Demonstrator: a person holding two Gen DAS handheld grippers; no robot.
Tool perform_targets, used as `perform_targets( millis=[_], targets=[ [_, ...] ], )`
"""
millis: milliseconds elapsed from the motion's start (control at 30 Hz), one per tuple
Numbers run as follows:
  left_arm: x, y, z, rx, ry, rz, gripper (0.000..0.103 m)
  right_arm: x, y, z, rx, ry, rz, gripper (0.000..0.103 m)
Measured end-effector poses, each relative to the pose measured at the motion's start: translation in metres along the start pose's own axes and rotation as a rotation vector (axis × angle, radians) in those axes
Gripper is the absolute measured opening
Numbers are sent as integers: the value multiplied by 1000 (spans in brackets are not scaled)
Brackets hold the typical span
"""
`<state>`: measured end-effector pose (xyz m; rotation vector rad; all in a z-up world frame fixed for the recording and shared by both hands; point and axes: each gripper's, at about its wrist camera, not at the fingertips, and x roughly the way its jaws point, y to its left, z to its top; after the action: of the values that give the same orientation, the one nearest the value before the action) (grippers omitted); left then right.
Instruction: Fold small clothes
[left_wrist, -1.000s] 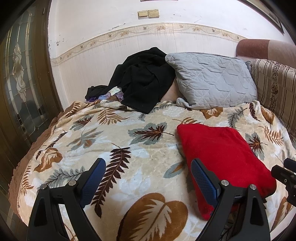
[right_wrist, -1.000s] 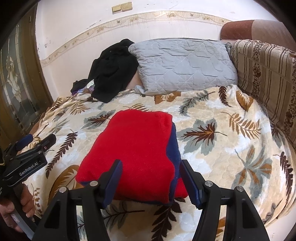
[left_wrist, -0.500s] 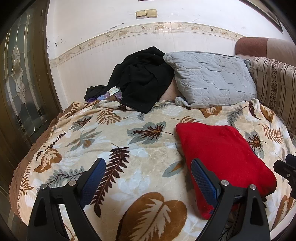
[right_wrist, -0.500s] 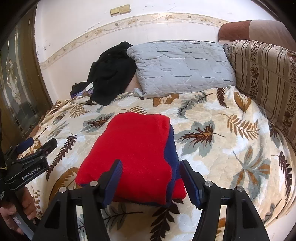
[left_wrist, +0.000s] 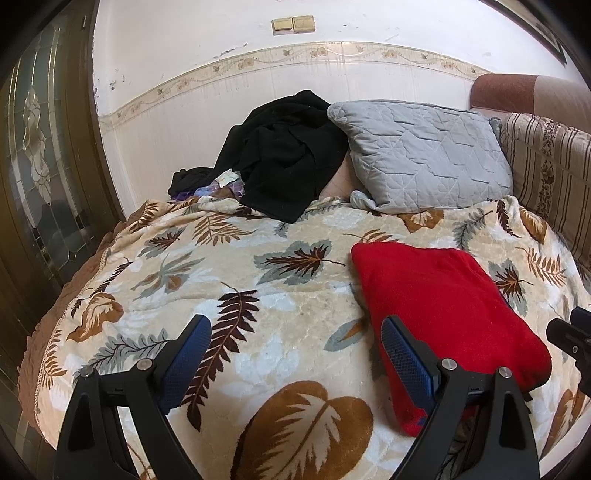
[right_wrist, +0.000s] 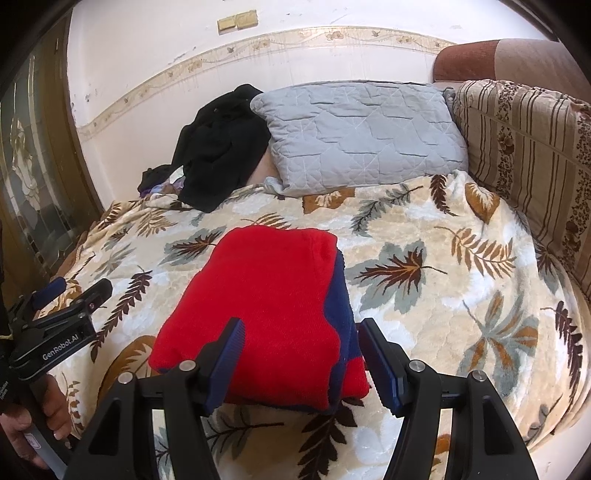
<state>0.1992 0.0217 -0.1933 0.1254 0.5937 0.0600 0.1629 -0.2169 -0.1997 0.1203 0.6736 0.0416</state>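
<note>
1. Red knitted garment with a dark blue edge (right_wrist: 273, 302), folded into a thick rectangle, lies on the cream fleece blanket with brown and grey leaf print (right_wrist: 424, 314), on the near half of the bed, middle-right.
2. Right gripper (right_wrist: 300, 360): jaws open, nothing between the pads. Blue pads sit just above the near edge of the garment; cannot tell if they touch it.
3. Left gripper (left_wrist: 295, 358): jaws wide open, empty, over bare blanket left of the garment. Its right pad overlaps the garment's left edge in view; contact unclear.
4. A hand (right_wrist: 35, 424) holds the left gripper's handle at the near-left edge of the right wrist view.
5. Far side: grey quilted pillow (left_wrist: 421, 155), black crumpled clothing heap (left_wrist: 288, 155) to its left, striped brown cushion (right_wrist: 528, 155) on the right.
6. Judgement: the fold looks done or nearly so.
7. Risks:
   - Pinching only the top layer at the near edge would peel the fold open when lifted.
   - A one-sided grab on a thick knit could let it sag and unroll.
   - Pads could catch the fleece blanket along with the garment and drag it.
   - The blue underlayer sticks out on the right; pushing from the left may skew the stack further.
</note>
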Motion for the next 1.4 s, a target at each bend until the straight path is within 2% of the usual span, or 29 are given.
perform_targets(
  millis=[800,1400],
  targets=[
    [-4,-4,0,6,0,-1,93,1,1,1,0,-6,-25,68],
    [-7,9,1,-17,-2,8,93,5,18,0,-11,-5,-25,68]
  ],
)
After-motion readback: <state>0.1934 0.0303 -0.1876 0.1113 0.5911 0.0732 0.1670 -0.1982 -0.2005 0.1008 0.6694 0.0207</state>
